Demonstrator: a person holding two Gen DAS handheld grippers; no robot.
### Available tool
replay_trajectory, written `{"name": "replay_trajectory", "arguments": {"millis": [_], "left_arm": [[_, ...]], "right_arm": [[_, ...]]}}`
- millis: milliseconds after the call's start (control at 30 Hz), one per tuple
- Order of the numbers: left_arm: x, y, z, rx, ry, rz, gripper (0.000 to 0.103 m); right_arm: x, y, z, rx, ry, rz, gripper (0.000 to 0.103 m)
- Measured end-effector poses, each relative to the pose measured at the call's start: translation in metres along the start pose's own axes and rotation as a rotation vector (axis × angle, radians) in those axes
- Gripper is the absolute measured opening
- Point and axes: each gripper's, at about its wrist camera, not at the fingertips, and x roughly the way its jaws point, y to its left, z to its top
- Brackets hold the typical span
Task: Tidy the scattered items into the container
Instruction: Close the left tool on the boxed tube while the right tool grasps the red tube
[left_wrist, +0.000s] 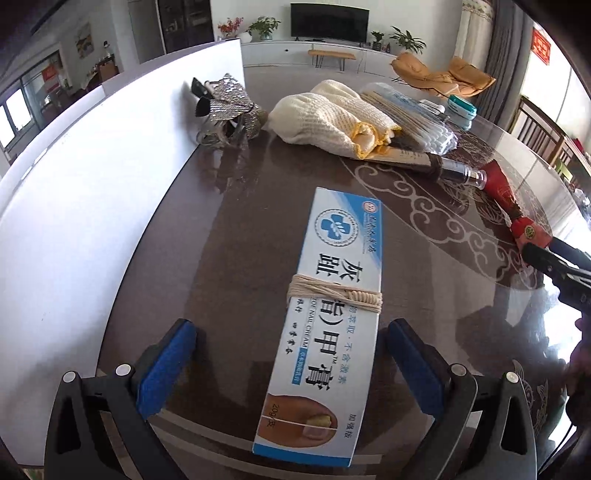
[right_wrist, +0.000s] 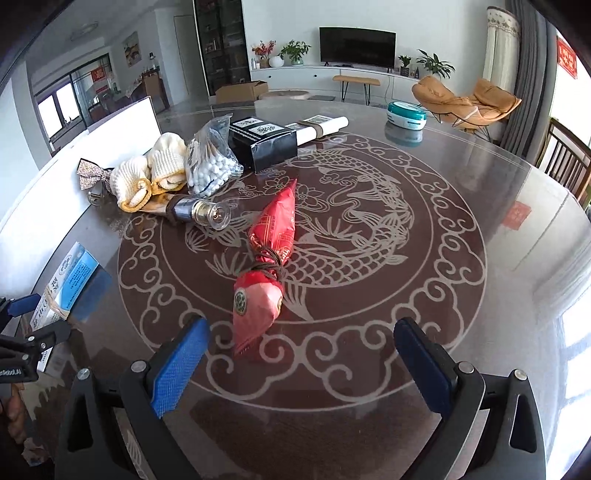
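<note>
Up close in the left wrist view, the left claw (left_wrist: 291, 363) stands wide apart astride the near end of a white-and-blue cream box (left_wrist: 325, 317) bound with cord, pads clear of its sides. It lies flat on the dark glass-topped desk (left_wrist: 229, 236), beside the white container (left_wrist: 85, 192). Cream gloves (left_wrist: 328, 118), a sequin bow (left_wrist: 229, 105) and cotton swabs (left_wrist: 413, 118) lie further off.

From the right wrist view, the right claw (right_wrist: 301, 363) is likewise apart, holding nothing, with the near end of a red packet (right_wrist: 266, 266) tied with dark cord between its pads. A glass-tipped bottle (right_wrist: 201, 212) lies just left.
</note>
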Motion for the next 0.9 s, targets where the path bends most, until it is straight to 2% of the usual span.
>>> {"name": "replay_trajectory", "arguments": {"millis": [67, 467, 600, 633, 667, 700, 733, 767, 800, 900], "left_arm": [[0.002, -0.004, 0.004, 0.018, 0.001, -0.011, 0.103], [0.007, -0.012, 0.013, 0.077, 0.035, -0.047, 0.103], [0.003, -0.017, 0.007, 0.122, 0.024, -0.071, 0.103], [0.001, -0.017, 0.005, 0.127, 0.013, -0.076, 0.098], [-0.001, -0.018, 0.004, 0.131, -0.002, -0.079, 0.093], [-0.004, -0.018, 0.004, 0.132, -0.014, -0.081, 0.076], [-0.006, -0.019, 0.006, 0.135, -0.021, -0.083, 0.058], [-0.007, -0.02, 0.008, 0.138, -0.022, -0.086, 0.049], [-0.007, -0.02, 0.009, 0.139, -0.017, -0.092, 0.044], [-0.009, -0.02, 0.008, 0.131, -0.014, -0.118, 0.044]], "right_arm": [[0.012, 0.005, 0.008, -0.031, 0.025, -0.025, 0.101], [0.034, 0.016, 0.047, -0.06, 0.042, 0.013, 0.102], [0.03, 0.016, 0.043, -0.068, 0.046, 0.02, 0.099], [0.026, 0.016, 0.04, -0.067, 0.038, 0.032, 0.097], [0.023, 0.017, 0.036, -0.071, 0.031, 0.041, 0.09], [0.019, 0.018, 0.031, -0.082, 0.02, 0.036, 0.083], [0.015, 0.02, 0.028, -0.092, 0.007, 0.036, 0.059], [0.012, 0.02, 0.027, -0.089, 0.003, 0.04, 0.029], [0.011, 0.02, 0.027, -0.077, 0.011, 0.039, 0.026], [0.006, 0.016, 0.021, -0.055, 0.023, 0.062, 0.026]]}}
